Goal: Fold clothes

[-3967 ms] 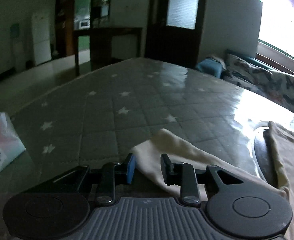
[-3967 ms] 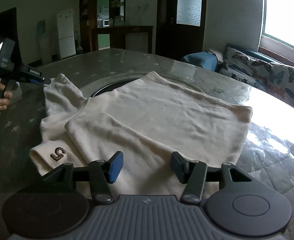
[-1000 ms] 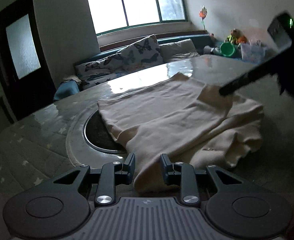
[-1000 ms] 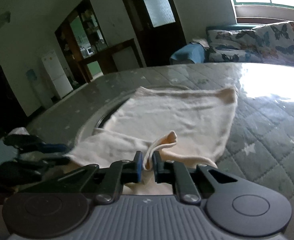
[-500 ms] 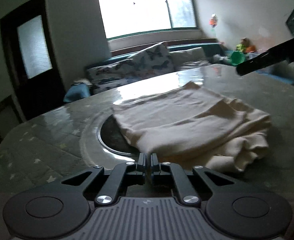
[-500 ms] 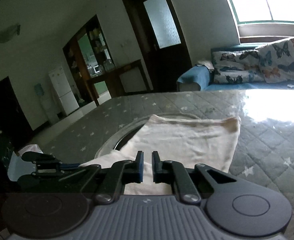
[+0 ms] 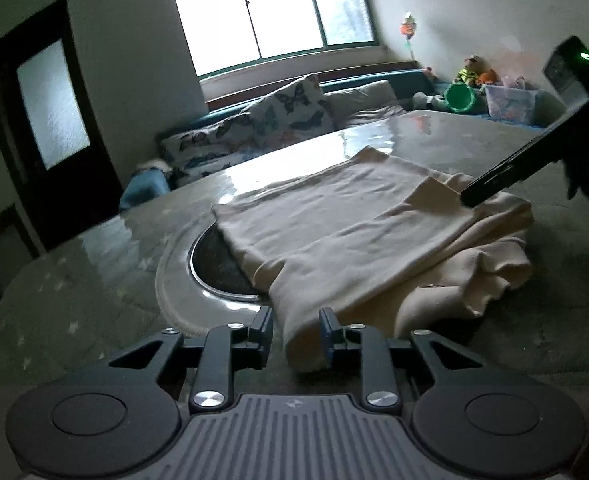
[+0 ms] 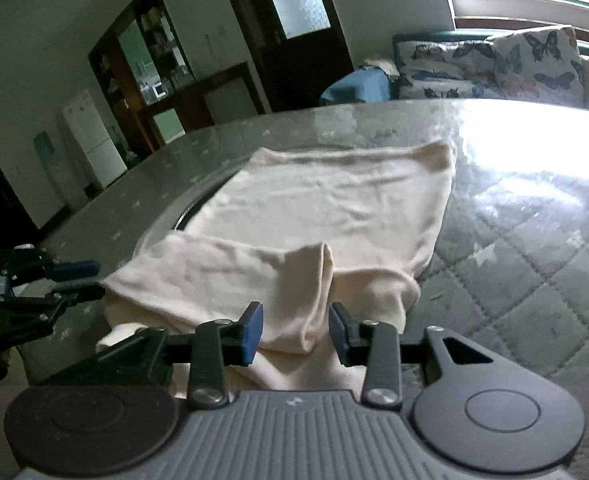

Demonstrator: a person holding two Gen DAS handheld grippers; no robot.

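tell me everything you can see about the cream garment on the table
The cream garment looks like soft knit, folded into loose, rumpled layers on the quilted star-print table, partly covering a dark round inset. A folded edge lies between the opening fingers of each gripper, left and right, unpinched.

Left black two-finger gripper (image 7: 296,330) low at frame centre, jaws opening, pads apart. Right black blue-padded gripper (image 8: 296,326) likewise at lower centre, jaws opening, tilted downward.
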